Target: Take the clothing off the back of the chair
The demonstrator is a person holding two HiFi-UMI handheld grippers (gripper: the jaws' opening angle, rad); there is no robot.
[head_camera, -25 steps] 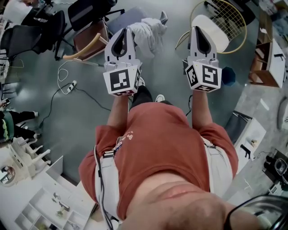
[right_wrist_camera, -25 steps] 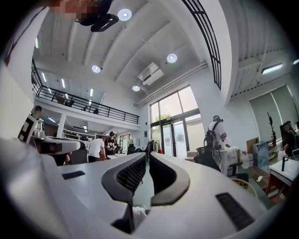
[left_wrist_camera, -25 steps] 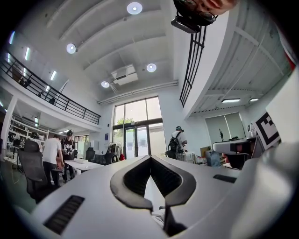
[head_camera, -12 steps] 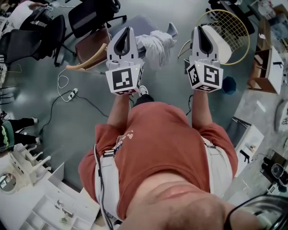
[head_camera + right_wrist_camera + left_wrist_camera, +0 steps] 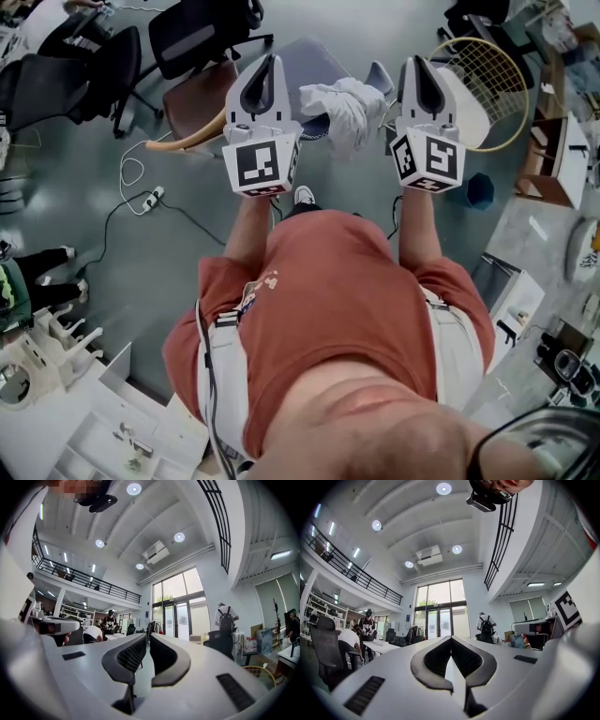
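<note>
In the head view a crumpled white garment (image 5: 342,105) hangs over the edge of a blue-grey chair (image 5: 314,58) on the floor ahead. It lies between my two grippers and beyond them, apart from both. My left gripper (image 5: 266,62) points forward just left of the garment, its jaws shut and empty. To the garment's right my right gripper (image 5: 417,64) is held the same way, shut on nothing. Both gripper views look slightly upward into the hall. They show the closed left gripper (image 5: 451,638) and right gripper (image 5: 148,635), but neither garment nor chair.
A wooden chair with a brown seat (image 5: 192,94) stands left of the blue-grey one, with black office chairs (image 5: 192,33) behind. A round yellow wire chair (image 5: 483,75) is at the right. A power strip (image 5: 150,199) with cable lies on the floor at left, white shelving (image 5: 84,441) at lower left.
The person has walked forward with both grippers held out. The chair and garment have drawn nearer and now sit between the two grippers. Both stay shut.
</note>
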